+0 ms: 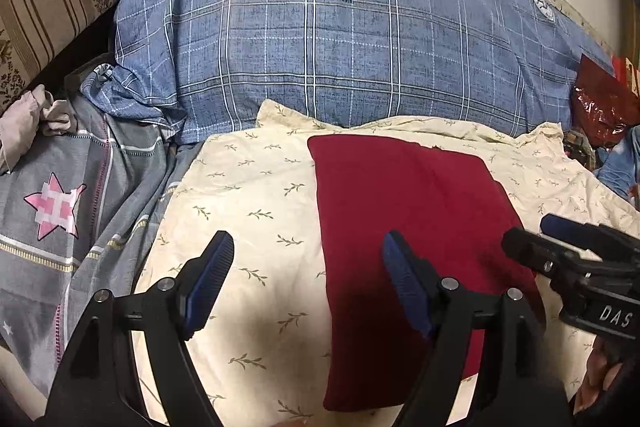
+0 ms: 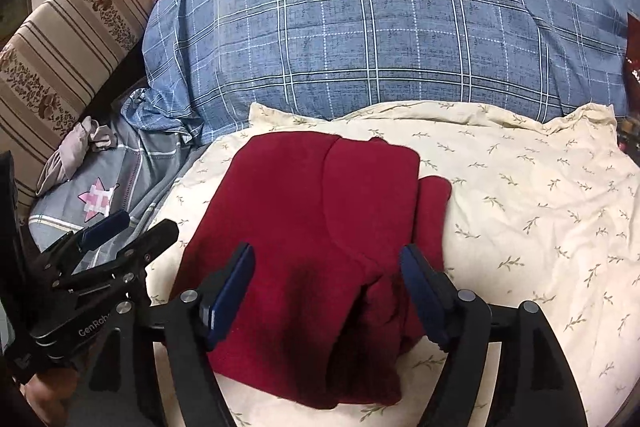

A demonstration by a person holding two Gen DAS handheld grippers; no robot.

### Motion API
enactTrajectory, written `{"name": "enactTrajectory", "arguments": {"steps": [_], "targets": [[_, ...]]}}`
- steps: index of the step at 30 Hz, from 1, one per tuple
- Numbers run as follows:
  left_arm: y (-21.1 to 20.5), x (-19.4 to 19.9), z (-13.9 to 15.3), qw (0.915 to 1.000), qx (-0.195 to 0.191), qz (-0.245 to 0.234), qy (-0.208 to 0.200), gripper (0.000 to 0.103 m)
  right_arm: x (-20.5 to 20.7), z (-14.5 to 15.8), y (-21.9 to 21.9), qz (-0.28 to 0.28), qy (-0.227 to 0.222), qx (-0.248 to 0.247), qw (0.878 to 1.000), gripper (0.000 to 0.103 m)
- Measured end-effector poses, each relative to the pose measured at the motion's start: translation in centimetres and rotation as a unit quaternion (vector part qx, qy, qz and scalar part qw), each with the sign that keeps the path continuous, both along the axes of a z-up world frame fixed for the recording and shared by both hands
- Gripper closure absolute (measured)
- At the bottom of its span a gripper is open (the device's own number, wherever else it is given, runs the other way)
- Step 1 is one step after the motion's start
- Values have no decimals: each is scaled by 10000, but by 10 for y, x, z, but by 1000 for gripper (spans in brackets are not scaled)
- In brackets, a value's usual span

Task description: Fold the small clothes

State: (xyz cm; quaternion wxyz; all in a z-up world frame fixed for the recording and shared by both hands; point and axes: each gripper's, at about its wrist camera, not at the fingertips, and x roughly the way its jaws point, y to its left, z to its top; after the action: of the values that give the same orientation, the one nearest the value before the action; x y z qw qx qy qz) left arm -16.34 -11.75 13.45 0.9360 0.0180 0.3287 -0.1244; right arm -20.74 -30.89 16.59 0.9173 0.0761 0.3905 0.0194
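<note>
Dark red knit, the folded garment (image 1: 404, 211) lies flat on the cream leaf-print sheet (image 1: 248, 195), just in front of the blue plaid pillow (image 1: 340, 47). Both grippers stand open and empty: the left gripper (image 1: 308, 259) hovers over the garment's left edge, the right gripper (image 2: 328, 275) above its near end, likely let go so the fold can settle. Only the right wrist view shows a layered flap and a part sticking out at the garment's right side; the left wrist view shows a plain rectangle
</note>
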Motion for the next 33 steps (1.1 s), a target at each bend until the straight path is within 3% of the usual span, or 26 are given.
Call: {"name": "enactTrajectory", "arguments": {"steps": [33], "targets": [[15,8,-7,10000,-22,95,18,26,2,-10,10,22,147,11,9999,25]]}}
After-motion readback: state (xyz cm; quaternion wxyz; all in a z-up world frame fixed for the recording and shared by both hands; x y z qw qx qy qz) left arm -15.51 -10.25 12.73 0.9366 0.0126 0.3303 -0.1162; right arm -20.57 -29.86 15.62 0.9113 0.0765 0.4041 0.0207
